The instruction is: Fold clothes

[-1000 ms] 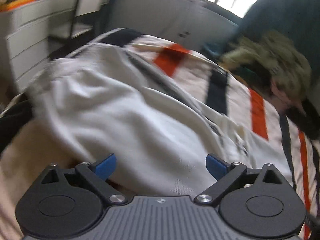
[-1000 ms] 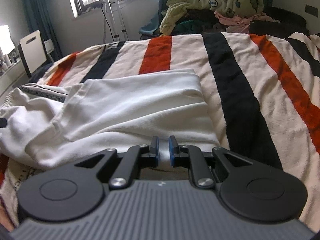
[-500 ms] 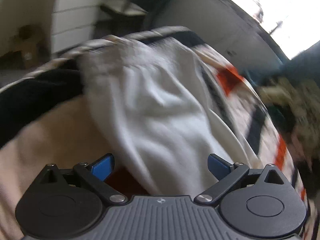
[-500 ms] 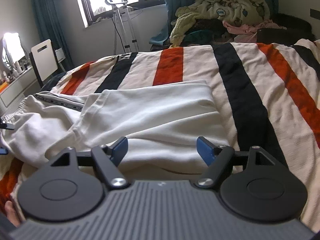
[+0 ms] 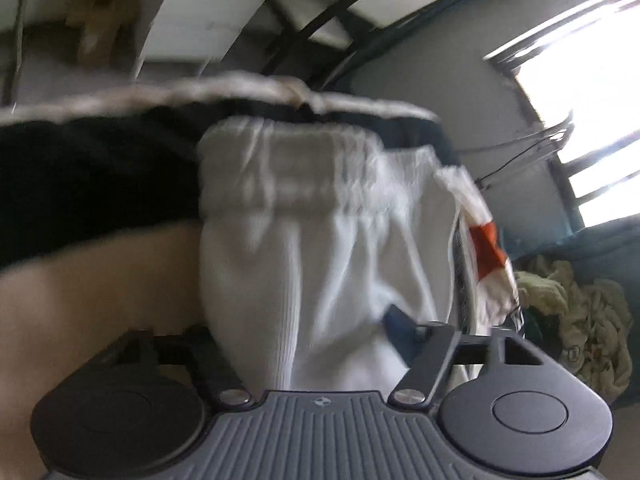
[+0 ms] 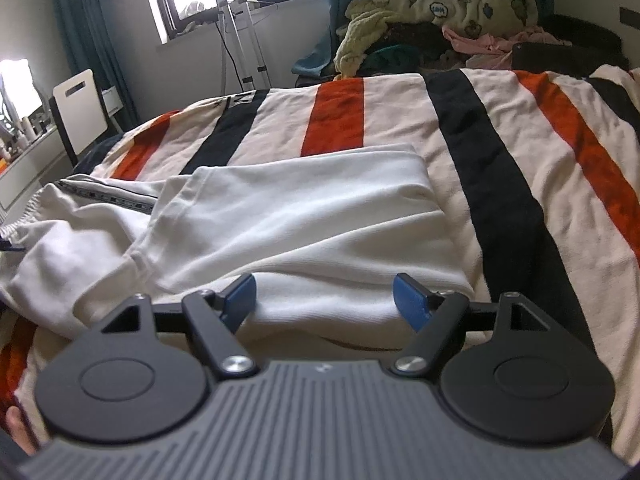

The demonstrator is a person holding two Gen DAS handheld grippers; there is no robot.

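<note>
white trousers (image 6: 288, 216) lie half folded on the striped bed (image 6: 520, 168). right gripper (image 6: 324, 296) gapes wide; left gripper (image 5: 316, 344) straddles cloth, grip unclear. best to lift the waistband (image 5: 288, 172) evenly, keeping edges aligned.

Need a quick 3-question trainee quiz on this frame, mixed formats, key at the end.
1. True or false: the right gripper is clamped on the white pants.
2. What lies under the pants? A) bare wooden table B) striped blanket C) blue plastic tray
3. Fill in: in the left wrist view, the pants' gathered ____ lies beyond the left gripper.

Key: 1 false, its jaws stand open; 2 B; 3 waistband.
</note>
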